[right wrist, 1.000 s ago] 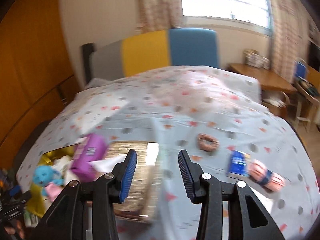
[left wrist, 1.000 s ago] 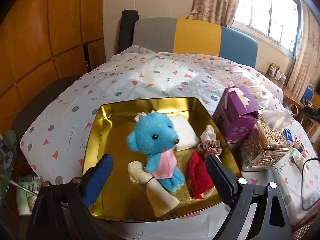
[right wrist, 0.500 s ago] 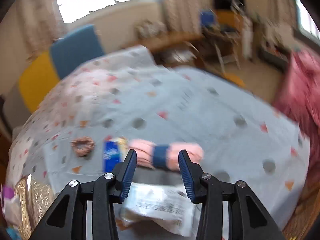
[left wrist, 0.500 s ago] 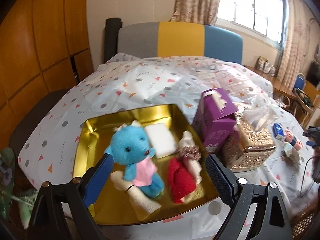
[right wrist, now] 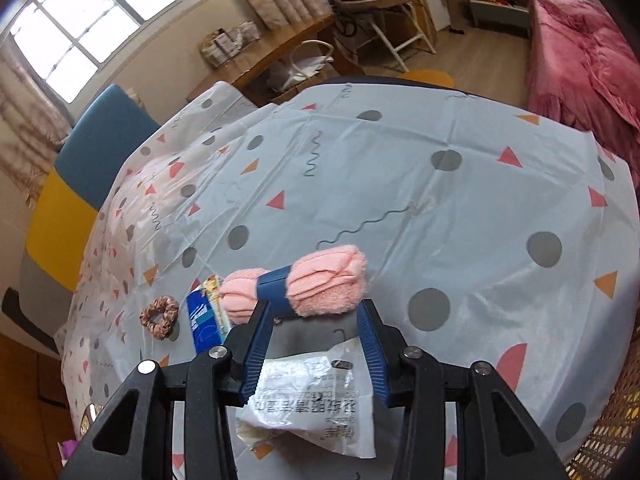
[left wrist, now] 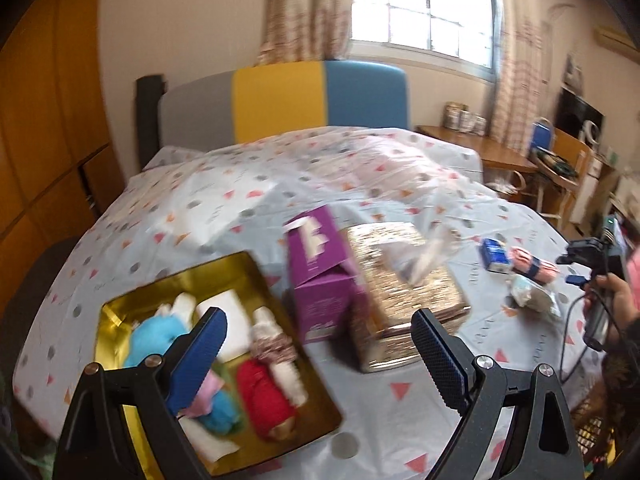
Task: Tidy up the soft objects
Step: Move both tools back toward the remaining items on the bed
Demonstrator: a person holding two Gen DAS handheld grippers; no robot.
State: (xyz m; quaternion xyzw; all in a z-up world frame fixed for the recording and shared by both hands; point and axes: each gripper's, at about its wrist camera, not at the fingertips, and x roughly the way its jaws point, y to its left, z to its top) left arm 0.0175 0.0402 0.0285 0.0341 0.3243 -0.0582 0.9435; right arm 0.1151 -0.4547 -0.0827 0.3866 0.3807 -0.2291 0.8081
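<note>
A pink rolled towel (right wrist: 320, 280) with a blue band lies on the spotted tablecloth, just past the fingertips of my right gripper (right wrist: 314, 308). That gripper is open, its blue pads apart and touching nothing. The same towel (left wrist: 532, 266) shows far right in the left wrist view. My left gripper (left wrist: 320, 344) stands wide open and empty above the table. Below it at the left, a gold tray (left wrist: 120, 312) holds a blue teddy (left wrist: 152, 336), a red cloth (left wrist: 264, 396), a white pad (left wrist: 228, 320) and a scrunchie (left wrist: 276, 346).
A brown scrunchie (right wrist: 160, 316) and a blue packet (right wrist: 206, 320) lie left of the towel, and a white plastic packet (right wrist: 316, 400) lies under my right fingers. A purple box (left wrist: 320, 280) and a gold tissue box (left wrist: 400, 280) stand beside the tray. A hand (left wrist: 612, 300) shows at the right edge.
My right gripper swung right from over the tissue box and came down close to the pink towel. The left gripper rose and turned right, so the tray slid to the lower left.
</note>
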